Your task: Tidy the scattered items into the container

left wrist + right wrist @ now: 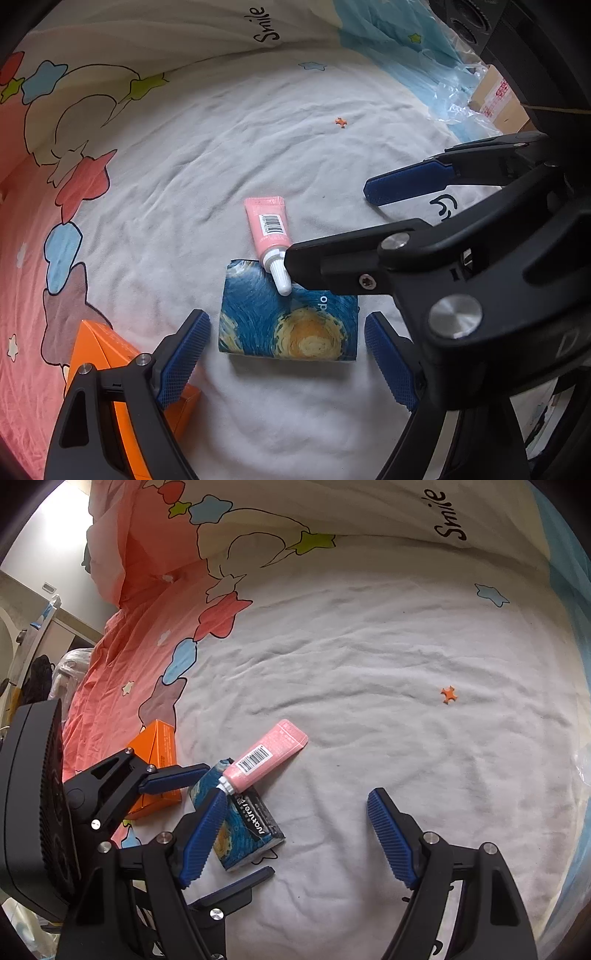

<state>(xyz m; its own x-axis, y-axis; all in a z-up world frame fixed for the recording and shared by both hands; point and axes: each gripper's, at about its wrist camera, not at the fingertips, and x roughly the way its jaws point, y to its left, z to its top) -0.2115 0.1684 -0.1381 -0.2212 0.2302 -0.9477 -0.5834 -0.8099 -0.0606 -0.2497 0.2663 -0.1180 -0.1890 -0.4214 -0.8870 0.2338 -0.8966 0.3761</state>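
Observation:
A pink tube [267, 230] with a white cap lies on the bed sheet, its cap resting on a blue swirl-patterned box [290, 323]. My left gripper [286, 356] is open, its blue pads on either side of the box's near end, not touching. My right gripper [328, 229] reaches in from the right, open, its lower finger beside the tube's cap. In the right wrist view the tube [264, 755] and box [245, 825] lie left of centre, with my right gripper [295, 838] open over the sheet and my left gripper [236, 819] straddling the box.
An orange box [110, 369] lies at the lower left, also in the right wrist view [159, 766]. The printed white and pink sheet [369, 664] covers the bed. A cardboard box [496, 101] and plastic bag [448, 92] sit at the far right edge.

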